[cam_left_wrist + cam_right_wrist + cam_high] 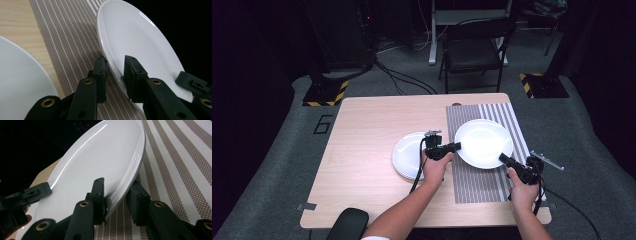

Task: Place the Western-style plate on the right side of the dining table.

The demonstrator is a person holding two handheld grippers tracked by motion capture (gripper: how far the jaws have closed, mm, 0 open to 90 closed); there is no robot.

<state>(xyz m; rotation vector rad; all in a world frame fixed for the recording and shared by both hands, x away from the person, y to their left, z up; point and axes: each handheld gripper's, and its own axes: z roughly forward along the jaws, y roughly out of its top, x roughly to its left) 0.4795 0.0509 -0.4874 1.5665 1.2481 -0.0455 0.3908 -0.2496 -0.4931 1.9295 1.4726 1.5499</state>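
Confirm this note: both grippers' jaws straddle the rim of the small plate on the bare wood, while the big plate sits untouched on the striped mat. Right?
Wrong plate. The left gripper and right gripper straddle the rim of the big plate over the striped mat, as the high view shows. The small plate on the bare wood is the untouched one.

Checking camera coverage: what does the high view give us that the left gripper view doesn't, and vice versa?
High view alone: the whole table, both hands, the right tongs at the big plate's near right rim, the folding chair and floor cables behind.

Left gripper view alone: the left tongs close up, their jaws straddling the big plate's rim with a gap on at least one side, and the placemat's weave.

Both: the big white plate over the striped placemat, and the second white plate on bare wood.
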